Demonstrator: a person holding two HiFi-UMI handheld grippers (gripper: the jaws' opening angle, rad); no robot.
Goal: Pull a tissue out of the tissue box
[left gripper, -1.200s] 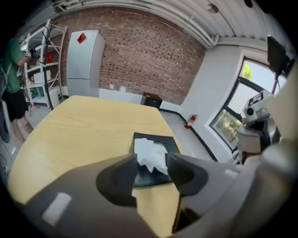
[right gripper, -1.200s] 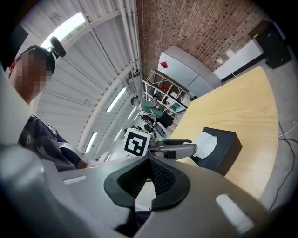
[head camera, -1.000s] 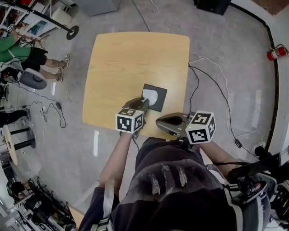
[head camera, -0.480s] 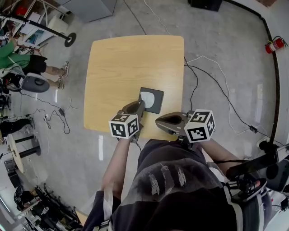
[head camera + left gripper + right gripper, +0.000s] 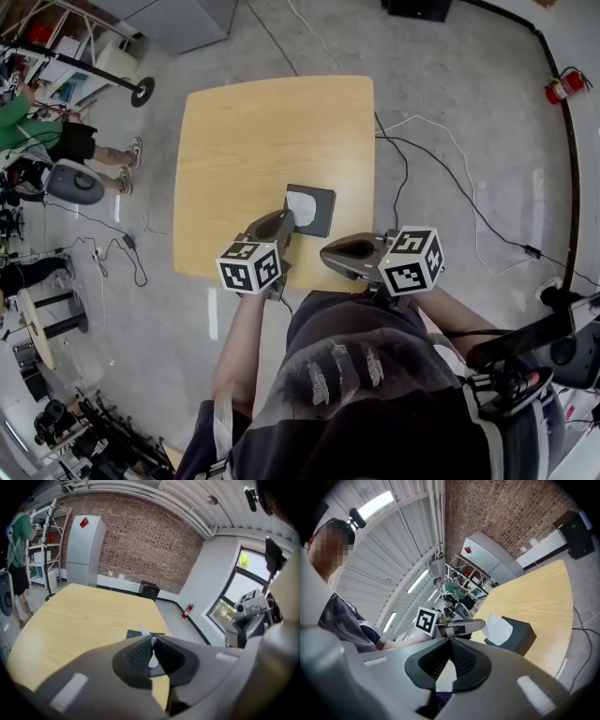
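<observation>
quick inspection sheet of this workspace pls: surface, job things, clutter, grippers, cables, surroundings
surface: wooden table, holding only the job's things
job's things: dark tissue box towards the table's near edge; white tissue standing out of its top
clutter: nothing seen on the table
grippers: left gripper jaws shut on the tissue; right gripper jaws shut with nothing between them, held apart from the box
cables: cables on the floor right of the table, none on it
surroundings: fire extinguisher by the wall; person at far left; brick wall
</observation>
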